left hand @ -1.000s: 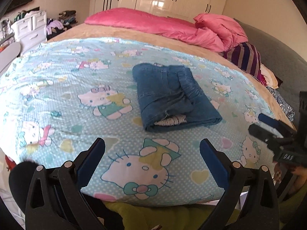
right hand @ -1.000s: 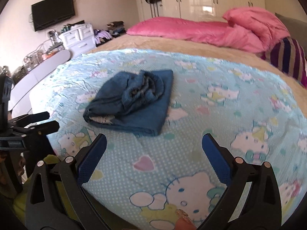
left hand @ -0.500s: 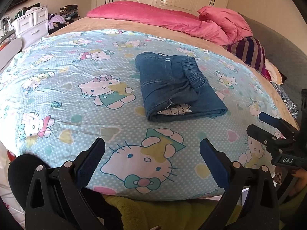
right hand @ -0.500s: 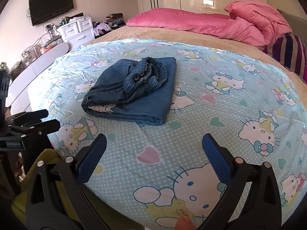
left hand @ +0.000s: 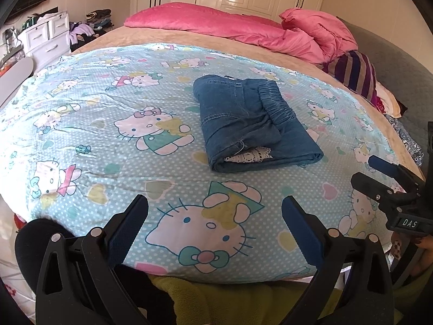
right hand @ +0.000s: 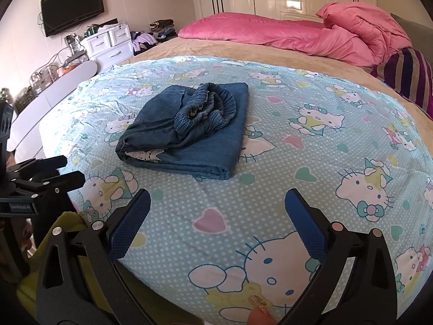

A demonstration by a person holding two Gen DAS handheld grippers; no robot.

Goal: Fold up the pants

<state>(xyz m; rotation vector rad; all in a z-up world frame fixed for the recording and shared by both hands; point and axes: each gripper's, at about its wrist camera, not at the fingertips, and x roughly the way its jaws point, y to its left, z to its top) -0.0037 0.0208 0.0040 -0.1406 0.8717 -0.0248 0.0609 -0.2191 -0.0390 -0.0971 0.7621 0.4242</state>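
Blue denim pants (left hand: 251, 124) lie folded in a compact bundle on the light blue cartoon-cat sheet (left hand: 108, 124), elastic waistband on top, a bit of white lace showing at the near end. They also show in the right wrist view (right hand: 189, 132). My left gripper (left hand: 215, 211) is open and empty, held back over the sheet's near edge, apart from the pants. My right gripper (right hand: 217, 208) is open and empty too, also short of the pants. Each gripper shows at the side of the other's view, the right one (left hand: 384, 178) and the left one (right hand: 51, 173).
A pink duvet (left hand: 243, 32) and a striped cushion (left hand: 351, 73) lie at the bed's far end. White drawers (right hand: 108, 43) and a wall TV (right hand: 71, 8) stand at the left. A green blanket (left hand: 230, 300) hangs under the near edge.
Both grippers have stayed open and empty. The views have shifted slightly, with the pants now sitting a little lower and nearer in both frames. The pants have not moved on the sheet.
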